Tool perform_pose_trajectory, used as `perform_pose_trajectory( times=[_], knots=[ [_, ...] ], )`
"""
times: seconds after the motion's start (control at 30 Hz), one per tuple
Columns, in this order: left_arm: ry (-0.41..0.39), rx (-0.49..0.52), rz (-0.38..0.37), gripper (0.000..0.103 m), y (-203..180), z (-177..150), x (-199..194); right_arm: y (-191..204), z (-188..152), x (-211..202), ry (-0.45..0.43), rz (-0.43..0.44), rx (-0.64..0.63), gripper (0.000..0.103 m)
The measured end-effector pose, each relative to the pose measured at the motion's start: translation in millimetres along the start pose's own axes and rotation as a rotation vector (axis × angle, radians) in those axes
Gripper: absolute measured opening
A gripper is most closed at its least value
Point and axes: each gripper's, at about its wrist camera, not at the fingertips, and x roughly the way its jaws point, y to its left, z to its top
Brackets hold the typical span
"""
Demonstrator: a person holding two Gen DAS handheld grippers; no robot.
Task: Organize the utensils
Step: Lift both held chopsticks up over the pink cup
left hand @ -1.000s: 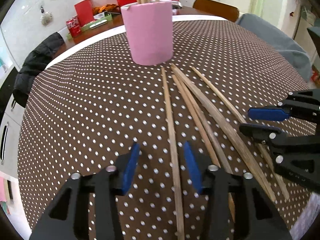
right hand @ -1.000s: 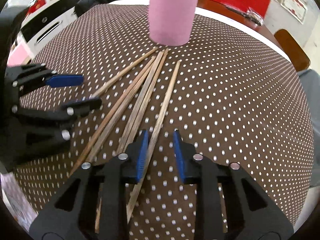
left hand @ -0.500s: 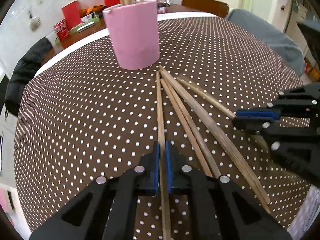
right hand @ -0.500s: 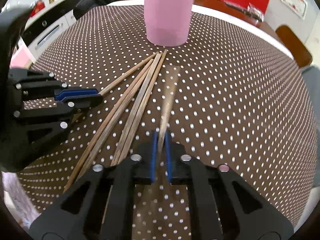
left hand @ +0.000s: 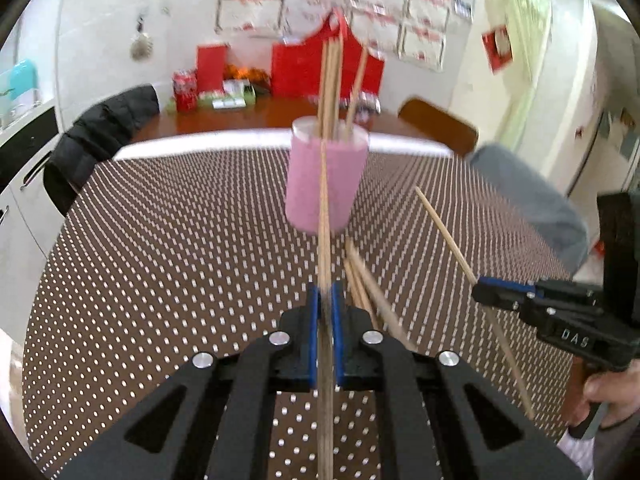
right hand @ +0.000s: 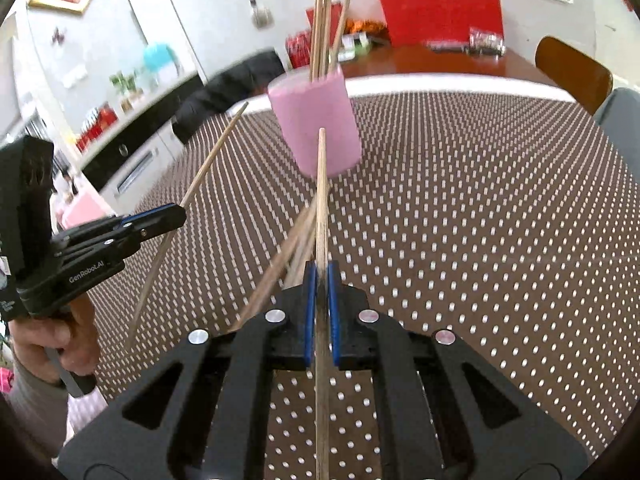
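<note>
Lifting two chopsticks at once, one per gripper, both aimed at the pink cup [left hand: 326, 184]. Left gripper [left hand: 325, 300] is pinched tight on a chopstick [left hand: 324, 232] that runs up across the front of the cup; right gripper [right hand: 320, 276] is likewise clamped on its chopstick [right hand: 321, 184], tip just short of the cup. Each shows in the other's view too: right gripper [left hand: 486, 292] to the right of the cup with its stick angled up, left gripper [right hand: 172, 216] to the left of it. Progress, as I read it: several chopsticks [left hand: 334, 80] already stand in the cup; a few loose chopsticks [left hand: 362, 280] lie on the dotted tablecloth [left hand: 160, 260] just in front of the cup, exact count unclear in the blur. So roughly midway: two in the air, the pile left to do. Versus a second ago: both sets of jaws stood apart over sticks lying flat on the cloth; since then they have closed and both sticks are off the table, tilted toward the cup.
</note>
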Motion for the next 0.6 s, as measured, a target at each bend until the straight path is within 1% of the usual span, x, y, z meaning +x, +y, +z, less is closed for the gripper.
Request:
perform_pose_trajectory(
  times=[0.1,0.17,0.23,0.37,0.6],
  knots=[
    [-0.07,-0.018,-0.001,0.006,2,11,-7,-3,7,-12,-0.067,0.026,0.01,0.006],
    [-0.119,-0.029,-0.001,0.006,1,8,-16,-3,14,-19,-0.118,0.036,0.013,0.006],
    [-0.184,-0.04,-0.007,0.006,1,15,-23,-2,23,-27,-0.166,0.05,0.011,0.006],
    [-0.288,-0.037,-0.027,0.006,-1,48,-35,4,53,-38,-0.28,0.066,-0.008,0.006],
    [-0.442,-0.023,-0.07,0.006,-9,102,-46,21,112,-47,-0.457,0.094,-0.045,0.006]
  ],
)
